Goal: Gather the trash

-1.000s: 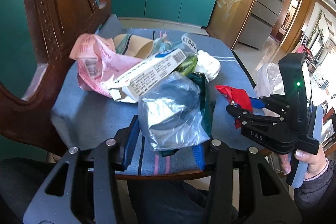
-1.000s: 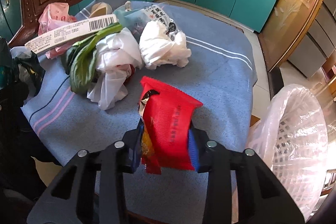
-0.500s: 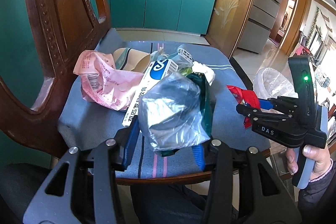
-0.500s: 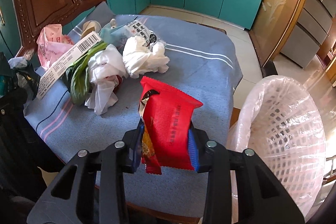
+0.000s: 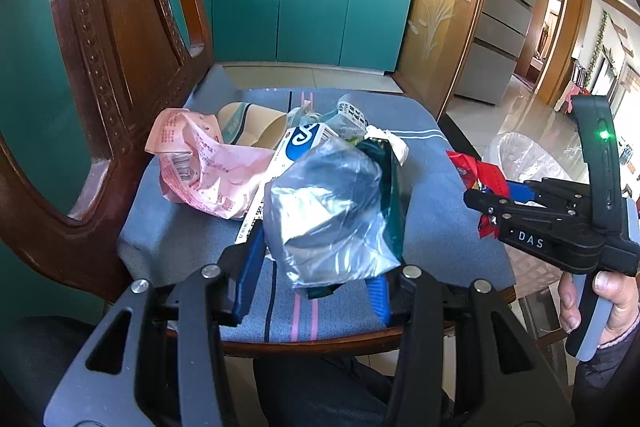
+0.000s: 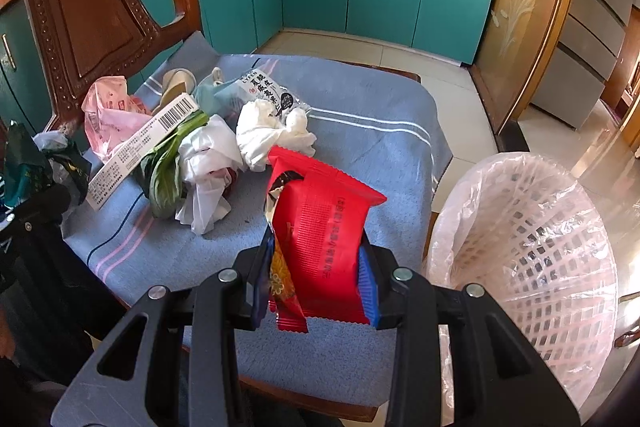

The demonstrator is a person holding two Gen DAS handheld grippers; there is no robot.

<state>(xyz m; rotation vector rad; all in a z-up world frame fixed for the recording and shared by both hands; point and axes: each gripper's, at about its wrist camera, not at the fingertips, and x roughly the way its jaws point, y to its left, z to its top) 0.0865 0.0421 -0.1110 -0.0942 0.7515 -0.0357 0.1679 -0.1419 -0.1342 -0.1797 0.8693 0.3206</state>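
Right wrist view is showing the red snack wrapper (image 6: 324, 227) standing between the right tongs (image 6: 316, 279), which are pinching it near its lower end; its long axis is running up and away from the pads, tilting slightly. The white mesh bin lined with a clear bag (image 6: 532, 239) is sitting just to the right of these tongs, lower than the chair seat, with its mouth open toward them. That is the relation the coming move likely turns on: the wrapper needs carrying rightward until it is over the bin's mouth, and the right hand is plainly the nearer one.

Left wrist view is showing the left tongs (image 5: 316, 267) pinching a crumpled silvery plastic bag (image 5: 328, 215) with a dark green packet (image 5: 390, 195) tucked against it. Beyond these tongs, on the blue striped cushion (image 5: 440, 227), the remaining litter is lying: a pink crumpled bag (image 5: 204, 163), a long white carton (image 5: 300, 143), white tissues (image 6: 264, 135) and a green leaf (image 6: 168, 171).

Compared with a second ago, the right tongs are sitting a little higher and farther back, so more of the bin is showing beside them, while both grips are looking unchanged.
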